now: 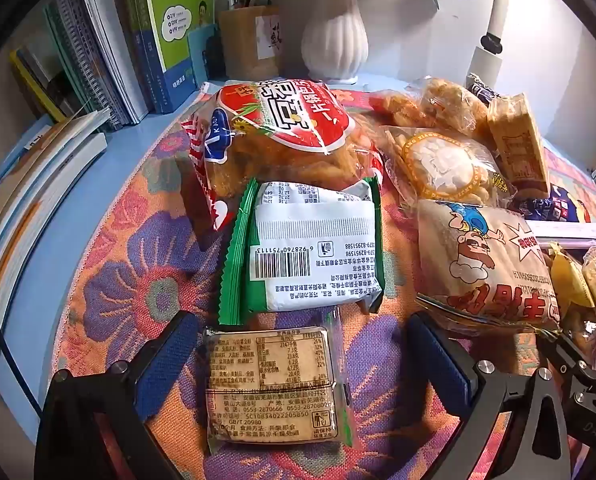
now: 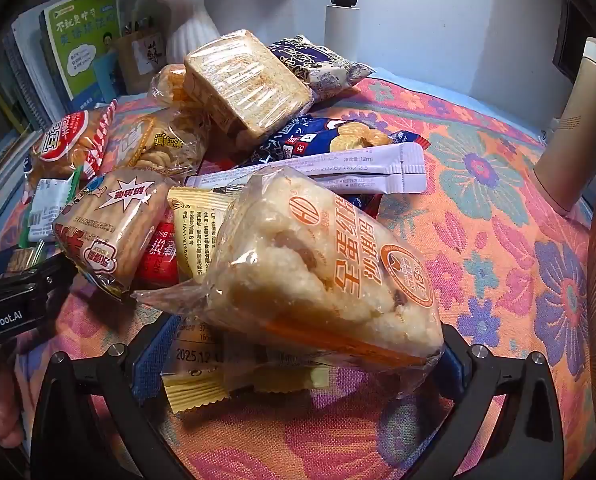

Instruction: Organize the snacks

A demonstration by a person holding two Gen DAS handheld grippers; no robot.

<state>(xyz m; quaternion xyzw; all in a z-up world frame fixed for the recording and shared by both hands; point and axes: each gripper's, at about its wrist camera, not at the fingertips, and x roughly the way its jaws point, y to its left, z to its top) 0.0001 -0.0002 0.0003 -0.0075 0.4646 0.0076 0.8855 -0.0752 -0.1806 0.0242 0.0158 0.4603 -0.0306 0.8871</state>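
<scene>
In the left wrist view my left gripper (image 1: pixel 302 326) is open, its blue pads (image 1: pixel 170 356) on either side of a small clear cracker packet (image 1: pixel 270 388) lying label-up on the floral cloth. Beyond it lie a green-and-white packet (image 1: pixel 310 248), a red bag of crisps (image 1: pixel 282 128) and a cartoon biscuit packet (image 1: pixel 486 264). My right gripper (image 2: pixel 304 340) is open around a clear bag of pale cake (image 2: pixel 326 272), which rests tilted on a yellow packet (image 2: pixel 194 384). Behind it are a wrapped square cake (image 2: pixel 246 84), a blue cookie bag (image 2: pixel 338 136) and a lilac sachet (image 2: pixel 354 168).
Books (image 1: pixel 110 40), a brown pen holder (image 1: pixel 250 36) and a white vase (image 1: pixel 334 36) line the back wall. A beige cylinder (image 2: pixel 578 128) stands at the right of the cloth (image 2: pixel 498 208). The left gripper's body (image 2: pixel 14 296) and a hand (image 2: pixel 2 420) are close at left.
</scene>
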